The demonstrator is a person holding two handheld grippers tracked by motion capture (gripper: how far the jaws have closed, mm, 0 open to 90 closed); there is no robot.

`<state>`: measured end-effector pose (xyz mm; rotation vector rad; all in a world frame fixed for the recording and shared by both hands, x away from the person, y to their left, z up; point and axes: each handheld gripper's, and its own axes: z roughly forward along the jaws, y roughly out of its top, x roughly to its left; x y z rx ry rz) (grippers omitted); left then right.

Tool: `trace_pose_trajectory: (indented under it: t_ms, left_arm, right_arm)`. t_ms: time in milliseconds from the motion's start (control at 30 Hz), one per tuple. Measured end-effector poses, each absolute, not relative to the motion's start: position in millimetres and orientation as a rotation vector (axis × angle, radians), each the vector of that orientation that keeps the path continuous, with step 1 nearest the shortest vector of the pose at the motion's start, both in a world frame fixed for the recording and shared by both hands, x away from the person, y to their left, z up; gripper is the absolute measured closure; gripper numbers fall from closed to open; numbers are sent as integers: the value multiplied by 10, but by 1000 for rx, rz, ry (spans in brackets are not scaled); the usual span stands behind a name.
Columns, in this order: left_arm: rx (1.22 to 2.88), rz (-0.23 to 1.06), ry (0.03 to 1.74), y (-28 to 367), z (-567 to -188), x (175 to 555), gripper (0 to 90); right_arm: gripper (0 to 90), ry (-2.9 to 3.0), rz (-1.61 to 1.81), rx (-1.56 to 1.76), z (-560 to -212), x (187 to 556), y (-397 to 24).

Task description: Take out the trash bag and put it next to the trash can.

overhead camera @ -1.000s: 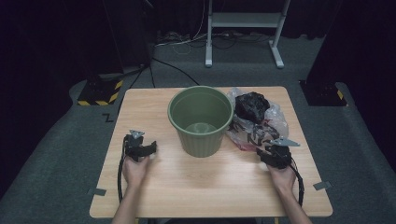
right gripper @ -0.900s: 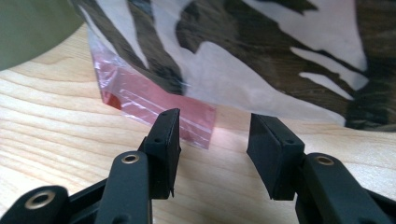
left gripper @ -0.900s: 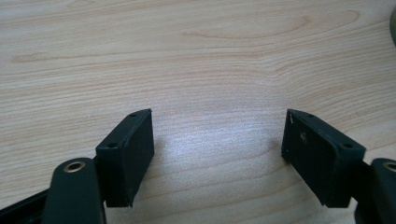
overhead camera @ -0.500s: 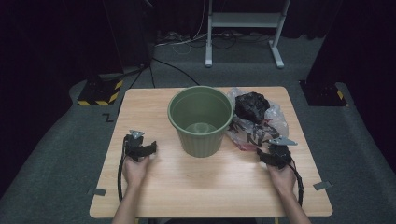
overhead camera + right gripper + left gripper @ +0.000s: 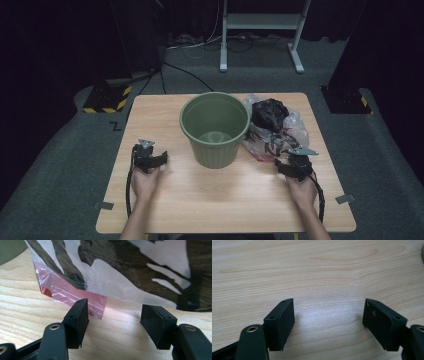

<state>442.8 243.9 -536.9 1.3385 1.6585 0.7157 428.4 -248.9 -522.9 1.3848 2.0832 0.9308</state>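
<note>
Wooden desk (image 5: pixel 220 200): green bucket (image 5: pixel 215 127) at centre. Plastic bag (image 5: pixel 120 277) right of bucket, red-strip corner just before right claw (image 5: pixel 113 322), whose jaws have just been opening, nothing gripped. Left claw (image 5: pixel 328 323) apart over bare wood.

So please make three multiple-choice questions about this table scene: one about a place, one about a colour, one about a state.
1. Where does the plastic bag lie relative to the bucket, in the high view?
A. to its right
B. to its left
C. inside it

2. What colour is the bucket?
A. red
B. green
C. white

3. How do the jaws of the left gripper stand?
A. shut on the bag
B. shut on nothing
C. open over bare table

Answers:
1. A, the bag lies against the bucket's right side.
2. B, its wall and inside are olive green.
3. C, the left gripper view shows wood grain between the spread pads.
</note>
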Motion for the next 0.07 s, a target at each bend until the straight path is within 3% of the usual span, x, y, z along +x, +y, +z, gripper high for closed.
trace_pose_trajectory:
  t_ms: [67]
  left_arm:
    - [1342, 716, 1660, 2442, -5368, 4426, 256]
  right_arm:
    - [389, 2085, 929, 1383, -5229, 4284, -2489]
